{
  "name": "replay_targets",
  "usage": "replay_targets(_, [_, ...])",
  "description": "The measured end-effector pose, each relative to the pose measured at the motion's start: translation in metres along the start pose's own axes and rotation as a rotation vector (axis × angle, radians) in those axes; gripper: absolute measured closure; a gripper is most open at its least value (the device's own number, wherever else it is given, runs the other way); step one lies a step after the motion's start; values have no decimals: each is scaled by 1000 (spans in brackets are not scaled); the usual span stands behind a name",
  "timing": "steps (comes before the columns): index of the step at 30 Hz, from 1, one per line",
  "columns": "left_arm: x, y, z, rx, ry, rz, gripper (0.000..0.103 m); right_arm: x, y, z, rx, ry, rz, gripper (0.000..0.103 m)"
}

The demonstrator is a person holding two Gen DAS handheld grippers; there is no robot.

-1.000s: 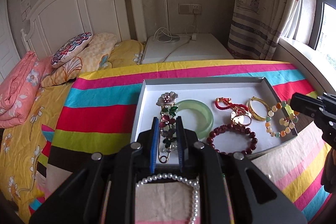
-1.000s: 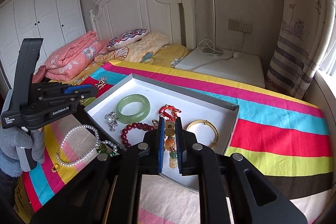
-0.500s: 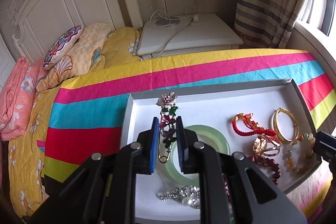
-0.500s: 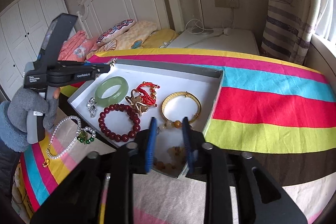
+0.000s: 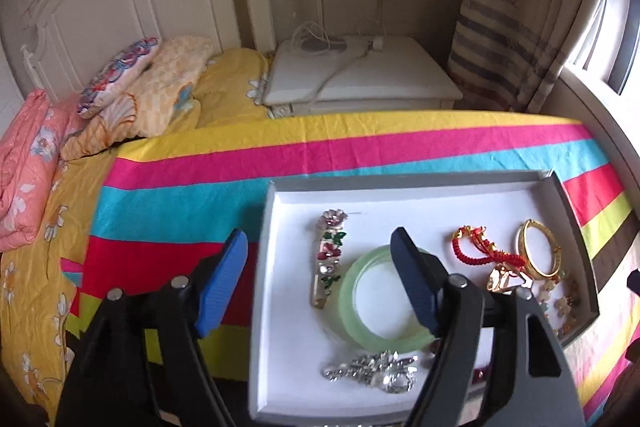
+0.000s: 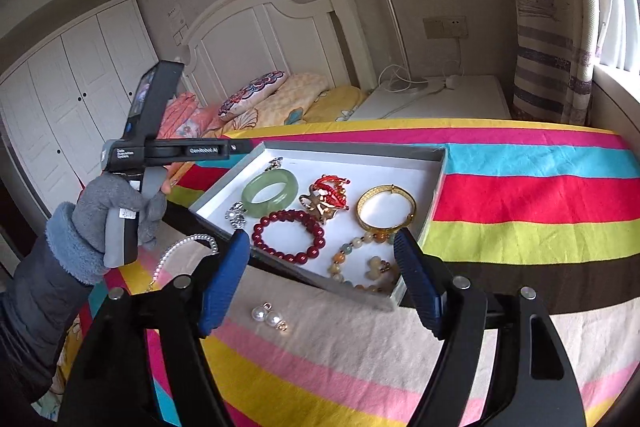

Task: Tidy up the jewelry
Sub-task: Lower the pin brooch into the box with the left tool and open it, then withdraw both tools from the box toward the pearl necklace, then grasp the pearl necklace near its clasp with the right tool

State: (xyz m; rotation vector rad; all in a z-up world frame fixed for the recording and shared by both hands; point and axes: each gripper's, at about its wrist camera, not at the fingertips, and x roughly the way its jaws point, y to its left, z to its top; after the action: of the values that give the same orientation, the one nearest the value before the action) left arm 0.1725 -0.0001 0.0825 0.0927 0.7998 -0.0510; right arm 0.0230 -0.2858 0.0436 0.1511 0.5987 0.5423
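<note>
A white jewelry tray [image 5: 420,201] [image 6: 400,163] lies on the striped cloth. In it are a flower hair clip [image 5: 329,255], a green jade bangle [image 5: 380,301] [image 6: 271,191], a silver brooch [image 5: 372,371], a red cord charm [image 5: 480,251] [image 6: 330,193], a gold bangle [image 5: 540,249] [image 6: 386,207], a dark red bead bracelet [image 6: 289,235] and a multicoloured bead bracelet [image 6: 360,263]. My left gripper [image 5: 320,281] is open and empty above the tray's left side. My right gripper [image 6: 322,277] is open and empty over the tray's near edge. Pearl earrings [image 6: 270,317] and a pearl necklace [image 6: 180,253] lie on the cloth outside the tray.
The bed with pillows [image 5: 140,83] and a pink quilt [image 5: 24,163] is at the left. A white nightstand [image 5: 360,75] with cables stands behind. A curtain [image 5: 516,27] and a window are at the right. The left gripper's body and gloved hand [image 6: 116,211] hang left of the tray.
Both grippers have opened. The left let go of the flower hair clip, which now lies in the tray. The right let go of the multicoloured bead bracelet and drew back.
</note>
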Motion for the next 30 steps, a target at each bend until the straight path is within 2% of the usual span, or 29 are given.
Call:
replay_targets(1, [-19, 4, -6, -15, -47, 11, 26, -3, 5, -4, -2, -1, 15, 31])
replay_targets(2, [-38, 7, -14, -30, -87, 12, 17, -5, 10, -8, -8, 6, 28, 31])
replay_targets(3, [-56, 11, -26, -44, -122, 23, 12, -5, 16, -13, -20, 16, 33, 31])
replay_targets(6, [-96, 20, -74, -92, -165, 83, 5, 1, 35, -24, -64, 54, 44, 31])
replay_targets(11, [-121, 43, -165, -196, -108, 112, 4, 20, 65, -37, -126, 118, 54, 31])
replay_targets(14, [-120, 59, -201, -252, -67, 108, 4, 33, 83, -41, -178, 146, 54, 31])
replay_targets(16, [-117, 67, -214, -269, -48, 96, 4, 42, 97, -43, -222, 165, 44, 31])
replay_targets(17, [-116, 74, -216, -309, -34, 69, 4, 47, 103, -44, -241, 174, 37, 31])
replay_targets(19, [-118, 86, -220, -367, -53, 49, 4, 56, 113, -44, -270, 187, 35, 31])
replay_targets(22, [-109, 89, -220, -380, -19, 1, 4, 69, 128, -41, -305, 197, 36, 32])
replay_targets(25, [-102, 93, -220, -398, 14, -8, 4, 83, 142, -41, -322, 217, 47, 33])
replay_targets(30, [-106, 98, -225, -437, -21, -13, 4, 102, 170, -47, -382, 272, 84, 37])
